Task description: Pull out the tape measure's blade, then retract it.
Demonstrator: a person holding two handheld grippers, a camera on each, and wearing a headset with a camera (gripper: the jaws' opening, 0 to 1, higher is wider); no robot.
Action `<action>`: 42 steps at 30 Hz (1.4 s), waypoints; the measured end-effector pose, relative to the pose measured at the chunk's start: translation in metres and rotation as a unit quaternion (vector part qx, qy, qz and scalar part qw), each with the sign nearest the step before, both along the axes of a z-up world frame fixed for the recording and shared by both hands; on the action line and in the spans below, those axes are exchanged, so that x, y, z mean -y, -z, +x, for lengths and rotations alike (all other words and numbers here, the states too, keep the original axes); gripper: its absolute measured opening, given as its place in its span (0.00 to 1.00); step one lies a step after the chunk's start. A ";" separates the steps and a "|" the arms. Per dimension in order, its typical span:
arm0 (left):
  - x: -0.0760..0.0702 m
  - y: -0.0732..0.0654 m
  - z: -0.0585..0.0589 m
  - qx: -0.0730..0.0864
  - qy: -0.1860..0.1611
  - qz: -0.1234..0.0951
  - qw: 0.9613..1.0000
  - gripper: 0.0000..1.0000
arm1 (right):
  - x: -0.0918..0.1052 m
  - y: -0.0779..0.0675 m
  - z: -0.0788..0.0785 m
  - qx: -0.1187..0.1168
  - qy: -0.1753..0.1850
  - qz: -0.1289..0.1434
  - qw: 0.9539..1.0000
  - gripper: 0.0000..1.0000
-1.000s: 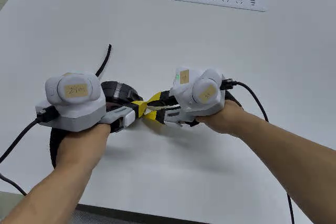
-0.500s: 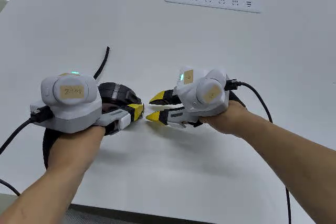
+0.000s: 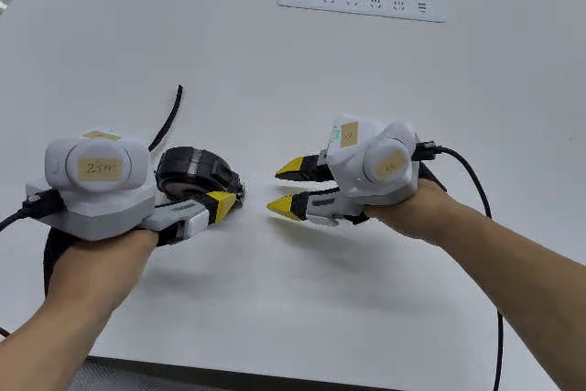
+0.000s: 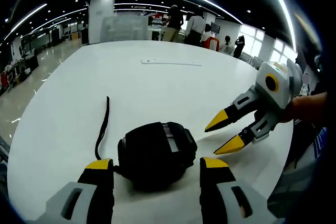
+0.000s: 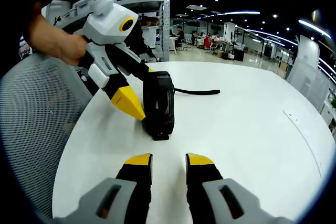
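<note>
The black tape measure point(image 5: 159, 103) stands on edge on the white table point(image 3: 275, 70), near the front edge, with the left gripper point(image 4: 156, 164) around it. That gripper's jaws are spread wide, one yellow tip on each side of the case and pressed against it as far as the left gripper view lets me see. From the head view and the right gripper view just one of those tips is plain, laid on the near flank of the case. The other is hidden behind it. The mouth of the case is too dark to make out.

A black strap point(image 4: 102, 124) trails from the case across the table.

The right gripper point(image 5: 169, 160) hangs just beside the case, apart from it, tips pointed at it, with its jaws parted a little and holding nothing.

A white power strip point(image 3: 366, 3) lies well apart at the far side. A grey mesh chair back point(image 5: 31, 129) is cut off at the edge of the right gripper view.
</note>
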State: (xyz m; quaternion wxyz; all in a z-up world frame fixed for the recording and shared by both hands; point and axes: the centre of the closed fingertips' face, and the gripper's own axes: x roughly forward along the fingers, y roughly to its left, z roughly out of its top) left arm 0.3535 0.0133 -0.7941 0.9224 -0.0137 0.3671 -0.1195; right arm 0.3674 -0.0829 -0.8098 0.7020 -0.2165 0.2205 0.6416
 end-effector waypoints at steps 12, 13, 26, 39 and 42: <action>0.000 0.000 -0.006 -0.004 0.061 -0.009 0.998 0.64 | 0.030 -0.005 0.002 0.007 0.028 -0.002 1.000 0.28; 0.001 -0.001 -0.006 -0.001 0.071 -0.013 0.997 0.64 | 0.033 -0.005 0.002 0.006 0.032 -0.001 0.999 0.28; -0.007 -0.005 -0.006 0.012 0.136 -0.013 0.991 0.64 | 0.068 -0.007 0.002 0.003 0.078 0.003 0.997 0.32; -0.005 -0.013 -0.014 0.049 0.209 -0.017 0.977 0.64 | 0.102 -0.012 -0.001 0.007 0.128 0.007 0.992 0.36; -0.005 -0.013 -0.019 0.051 0.219 -0.018 0.974 0.65 | 0.111 -0.012 -0.003 0.008 0.138 0.006 0.990 0.38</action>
